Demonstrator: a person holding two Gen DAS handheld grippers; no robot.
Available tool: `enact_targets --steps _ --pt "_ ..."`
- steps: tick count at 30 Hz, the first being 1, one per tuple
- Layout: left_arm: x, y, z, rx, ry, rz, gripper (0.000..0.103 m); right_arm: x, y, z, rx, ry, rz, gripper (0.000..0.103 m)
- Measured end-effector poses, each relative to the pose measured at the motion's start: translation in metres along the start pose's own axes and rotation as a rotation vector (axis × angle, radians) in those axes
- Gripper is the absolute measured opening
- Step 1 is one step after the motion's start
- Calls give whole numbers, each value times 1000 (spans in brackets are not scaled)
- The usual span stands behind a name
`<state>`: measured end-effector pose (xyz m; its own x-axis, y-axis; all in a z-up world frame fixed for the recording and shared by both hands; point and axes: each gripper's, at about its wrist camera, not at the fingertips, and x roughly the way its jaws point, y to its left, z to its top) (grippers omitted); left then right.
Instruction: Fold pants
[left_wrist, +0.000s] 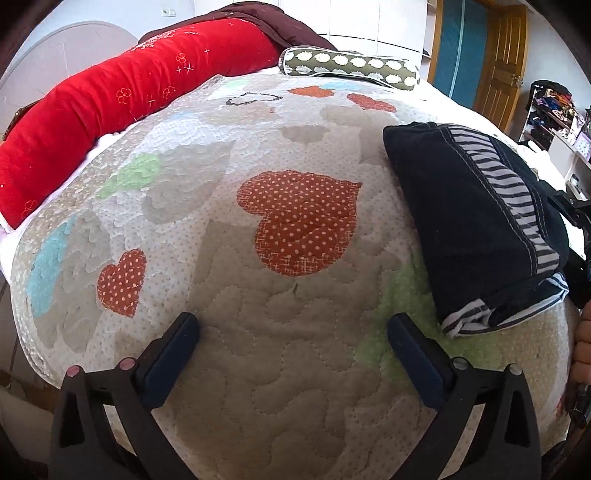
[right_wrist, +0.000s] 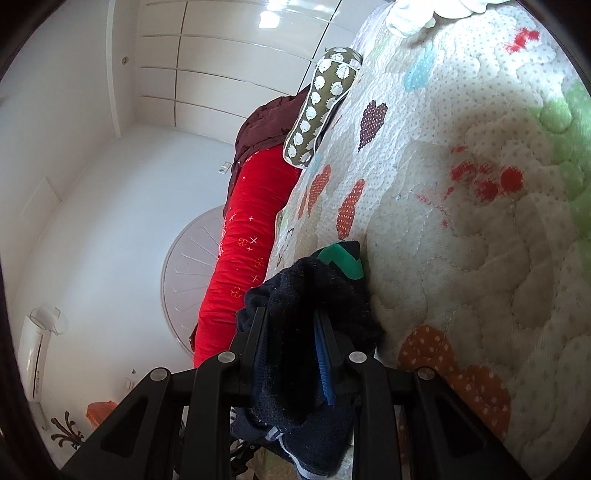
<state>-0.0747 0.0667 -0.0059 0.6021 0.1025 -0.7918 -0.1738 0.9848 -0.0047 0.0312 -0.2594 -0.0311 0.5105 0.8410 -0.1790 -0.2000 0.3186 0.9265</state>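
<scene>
The big soft bed quilt (left_wrist: 295, 369), bumpy with stitched swirls and red dotted hearts, fills most of the view. A long puffy red pillow (left_wrist: 110, 122) lies along its far side. The dark blue pants with a grey striped band (left_wrist: 476, 218) sit on the quilt's right part, already a thick, fuzzy, folded bundle. The right gripper (right_wrist: 291, 332) is squeezed tight on one end of them. The left gripper (left_wrist: 291, 328) is wide apart over bare quilt, holding nothing. I think the folding is almost done; next the right gripper should let go gently so the bundle stays neat.
</scene>
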Motion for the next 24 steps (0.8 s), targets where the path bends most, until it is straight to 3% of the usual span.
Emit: enact_targets --steps 24 --pt "4 2 6 -33 34 -11 103 7 5 -1 -58 -42 -92 25"
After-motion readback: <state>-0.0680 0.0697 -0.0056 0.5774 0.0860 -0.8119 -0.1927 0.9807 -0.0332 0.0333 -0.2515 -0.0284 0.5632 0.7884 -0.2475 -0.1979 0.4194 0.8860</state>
